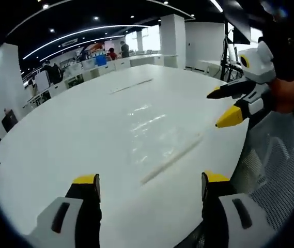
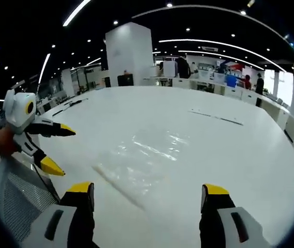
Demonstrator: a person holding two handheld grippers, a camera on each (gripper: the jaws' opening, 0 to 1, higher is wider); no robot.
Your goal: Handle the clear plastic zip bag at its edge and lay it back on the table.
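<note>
On the white table [image 1: 59, 144] lies the clear plastic zip bag [image 1: 157, 132], flat, shiny and see-through, with nothing inside that I can see. It lies ahead of the left gripper [image 1: 151, 187] and the right gripper [image 2: 150, 197]. Both are wide open and hold nothing.

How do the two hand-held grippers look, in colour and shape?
Both look alike. The left hand-held gripper and the right hand-held gripper have two black jaws with yellow tips, on white bodies with a dark slot. From the side, each shows pointed jaws and a white housing.
</note>
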